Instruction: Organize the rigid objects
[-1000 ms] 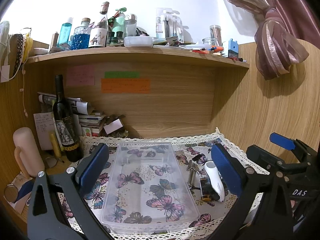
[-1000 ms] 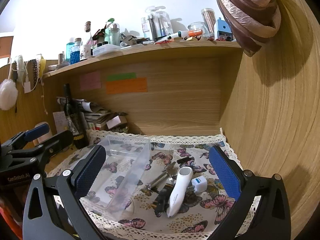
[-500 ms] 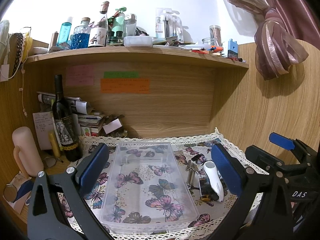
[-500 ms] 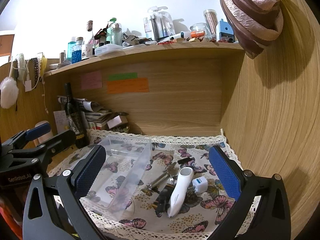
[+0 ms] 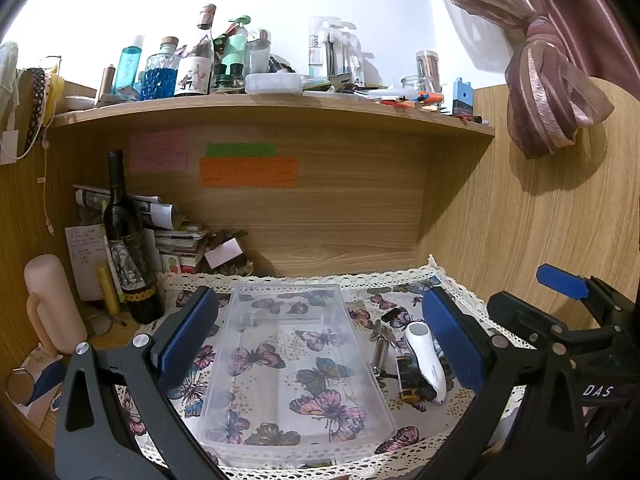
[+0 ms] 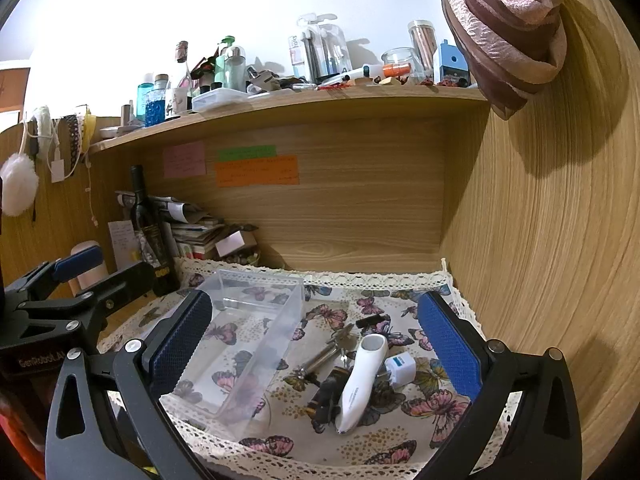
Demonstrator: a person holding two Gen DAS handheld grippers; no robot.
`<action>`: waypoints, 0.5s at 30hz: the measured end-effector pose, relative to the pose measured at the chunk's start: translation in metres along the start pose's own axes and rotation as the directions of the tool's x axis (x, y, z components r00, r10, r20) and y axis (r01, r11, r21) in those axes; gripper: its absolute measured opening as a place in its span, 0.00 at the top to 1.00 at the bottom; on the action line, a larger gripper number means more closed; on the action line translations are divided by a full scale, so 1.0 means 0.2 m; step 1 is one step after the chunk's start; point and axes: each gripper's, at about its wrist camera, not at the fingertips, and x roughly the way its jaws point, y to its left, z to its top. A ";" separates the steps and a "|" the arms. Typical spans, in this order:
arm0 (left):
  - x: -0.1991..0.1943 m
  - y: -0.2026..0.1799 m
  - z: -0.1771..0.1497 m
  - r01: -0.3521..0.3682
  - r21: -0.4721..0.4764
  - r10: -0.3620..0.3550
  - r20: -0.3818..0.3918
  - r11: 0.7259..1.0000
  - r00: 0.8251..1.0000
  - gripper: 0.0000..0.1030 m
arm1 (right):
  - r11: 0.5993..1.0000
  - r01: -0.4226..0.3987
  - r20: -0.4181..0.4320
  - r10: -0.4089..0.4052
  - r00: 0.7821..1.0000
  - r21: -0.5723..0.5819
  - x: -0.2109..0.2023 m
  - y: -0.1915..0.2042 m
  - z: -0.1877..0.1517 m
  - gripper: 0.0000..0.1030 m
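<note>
A clear plastic bin [image 5: 280, 436] lies empty on the butterfly cloth [image 5: 360, 312], also in the right wrist view [image 6: 256, 364]. To its right lies a small pile: a white handheld device [image 5: 425, 356] [image 6: 360, 380], a metal tool [image 5: 379, 350] [image 6: 324, 356], a dark yellow-trimmed object [image 5: 408, 380] [image 6: 326, 396], a white-and-blue charger plug [image 6: 400, 368] and a small black piece [image 6: 370, 321]. My left gripper [image 5: 320, 336] is open and empty above the bin. My right gripper [image 6: 316, 340] is open and empty above the pile.
A wine bottle [image 5: 126, 244] and stacked papers [image 5: 176, 240] stand at the back left, with a pink cylinder [image 5: 50, 304] further left. A crowded shelf [image 5: 260, 104] runs overhead. Wooden walls close the back and right [image 6: 540, 240].
Both grippers have drifted very slightly; the scene is otherwise unchanged and nothing was picked up.
</note>
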 end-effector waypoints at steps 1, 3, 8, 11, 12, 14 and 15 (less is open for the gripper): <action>0.00 0.00 0.00 0.000 -0.002 0.000 0.000 1.000 1.000 0.00 | 1.000 0.000 0.001 0.000 1.000 -0.002 0.00 0.00 0.00 0.00; 0.00 0.00 0.00 0.000 -0.001 0.000 0.000 1.000 1.000 0.00 | 1.000 0.001 0.001 -0.001 1.000 -0.001 0.00 0.00 0.00 0.00; 0.00 0.01 0.00 0.004 -0.001 -0.004 -0.004 1.000 1.000 0.00 | 1.000 0.000 0.001 0.000 1.000 0.001 -0.01 0.01 0.00 0.00; 0.00 0.02 0.00 0.003 -0.001 -0.003 -0.004 1.000 1.000 0.00 | 1.000 -0.004 0.001 0.004 1.000 0.001 -0.01 0.01 0.00 0.00; 0.00 0.02 0.00 0.005 -0.003 -0.005 -0.004 1.000 1.000 0.00 | 1.000 -0.004 0.001 0.004 1.000 0.001 -0.01 0.01 0.00 0.00; 0.00 0.02 0.00 0.007 -0.006 -0.007 -0.006 1.000 1.000 0.00 | 1.000 -0.006 0.000 0.006 1.000 0.000 0.00 0.02 0.00 0.00; 0.00 0.02 0.01 0.008 -0.007 -0.008 -0.008 1.000 1.000 0.00 | 1.000 -0.006 0.000 0.006 1.000 0.000 0.00 0.02 0.00 0.00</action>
